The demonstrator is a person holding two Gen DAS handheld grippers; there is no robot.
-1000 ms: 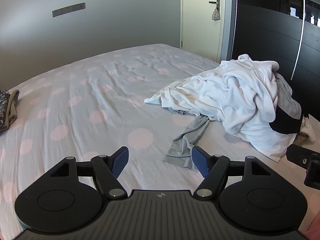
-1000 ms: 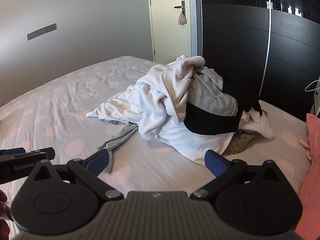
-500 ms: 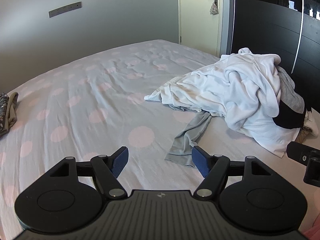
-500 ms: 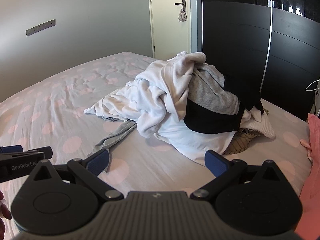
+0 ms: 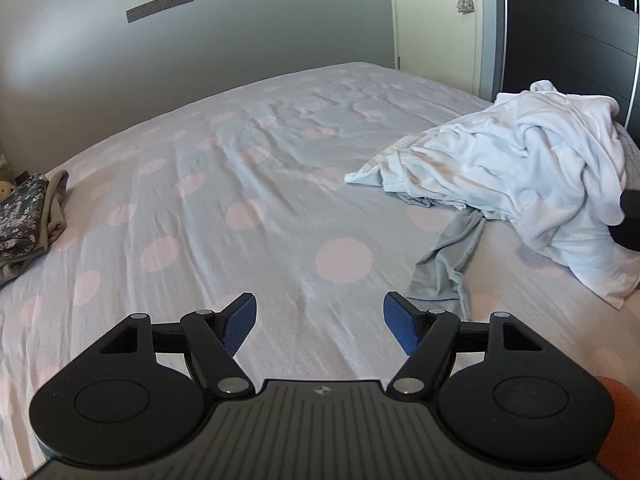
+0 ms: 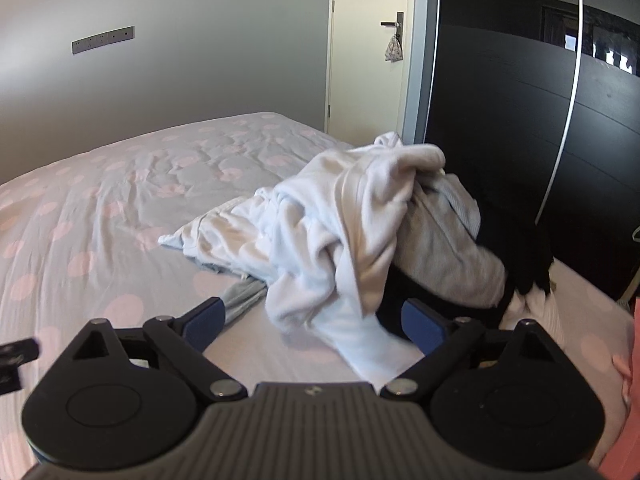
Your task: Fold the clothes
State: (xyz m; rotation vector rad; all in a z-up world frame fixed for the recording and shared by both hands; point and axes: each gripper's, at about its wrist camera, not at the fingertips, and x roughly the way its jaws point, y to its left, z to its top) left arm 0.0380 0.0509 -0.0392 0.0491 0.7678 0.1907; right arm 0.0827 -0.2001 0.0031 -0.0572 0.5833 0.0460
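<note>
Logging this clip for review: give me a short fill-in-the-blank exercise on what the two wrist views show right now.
1. Both the left gripper and the right gripper have their jaws ____.
2. The pile of clothes lies on a bedsheet patterned with pink ____.
3. A small pouch hangs from the ____ handle.
4. The topmost garment in the pile is ____ in colour.

Missing words: open; dots; door; white

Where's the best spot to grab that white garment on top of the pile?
Probably its loose lower corner, which trails flat onto the bed toward the right gripper. Come in low from the front: the open jaws already straddle it, while higher up it's bunched over grey clothes.
</note>
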